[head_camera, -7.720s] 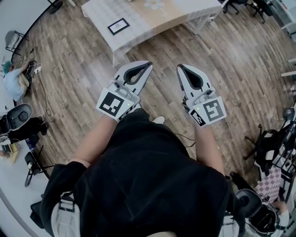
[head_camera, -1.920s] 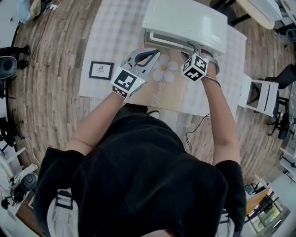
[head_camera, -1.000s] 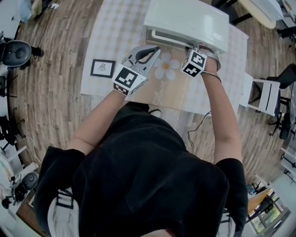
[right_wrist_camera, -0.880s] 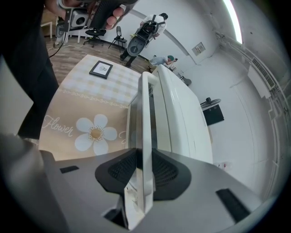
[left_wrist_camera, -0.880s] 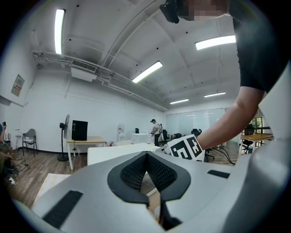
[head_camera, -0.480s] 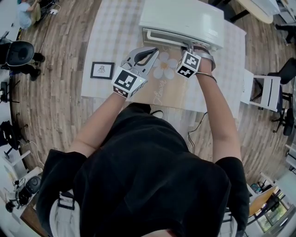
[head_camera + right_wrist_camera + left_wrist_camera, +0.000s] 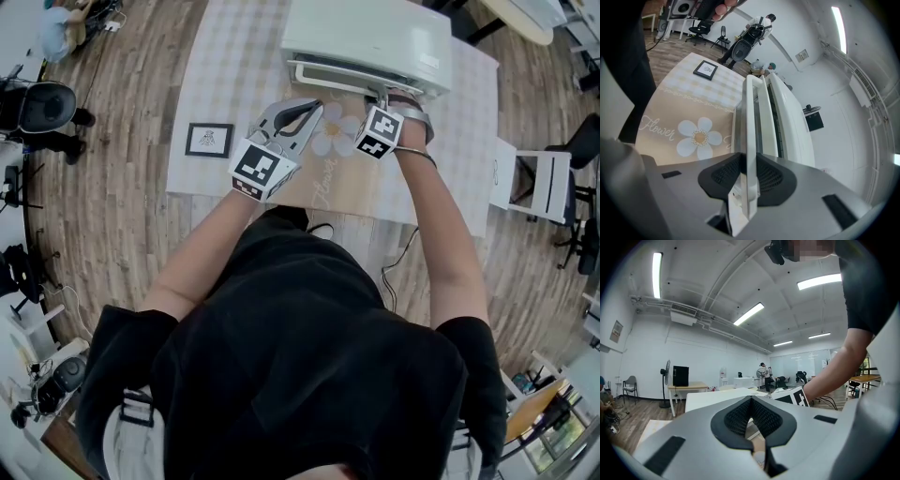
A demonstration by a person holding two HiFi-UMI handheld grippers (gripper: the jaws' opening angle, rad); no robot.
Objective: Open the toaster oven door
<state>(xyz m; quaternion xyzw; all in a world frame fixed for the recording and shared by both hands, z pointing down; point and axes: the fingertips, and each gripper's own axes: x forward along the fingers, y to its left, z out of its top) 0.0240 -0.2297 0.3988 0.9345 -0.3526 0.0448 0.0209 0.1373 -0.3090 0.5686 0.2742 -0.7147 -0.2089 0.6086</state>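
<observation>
Room first: the oven (image 7: 370, 37) stands at the far edge of the table (image 7: 225, 56), with its door side toward me. The cloth in front of it lies open up to the near edge, with only a printed flower (image 7: 336, 141) and, well off to the left, a small frame (image 7: 208, 140). A chair (image 7: 530, 183) stands just beside the table's right edge.

The right gripper (image 7: 383, 96) reaches forward on a stretched arm and tilts down onto the handle (image 7: 751, 117). Its jaws are clenched on this white bar, toward its right end, and the bar runs between the pads. I cannot tell if the door has left its frame.

The left gripper (image 7: 313, 105) hovers about level over the cloth, beside the flower and apart from the oven — its jaws are pressed together tip to tip.
</observation>
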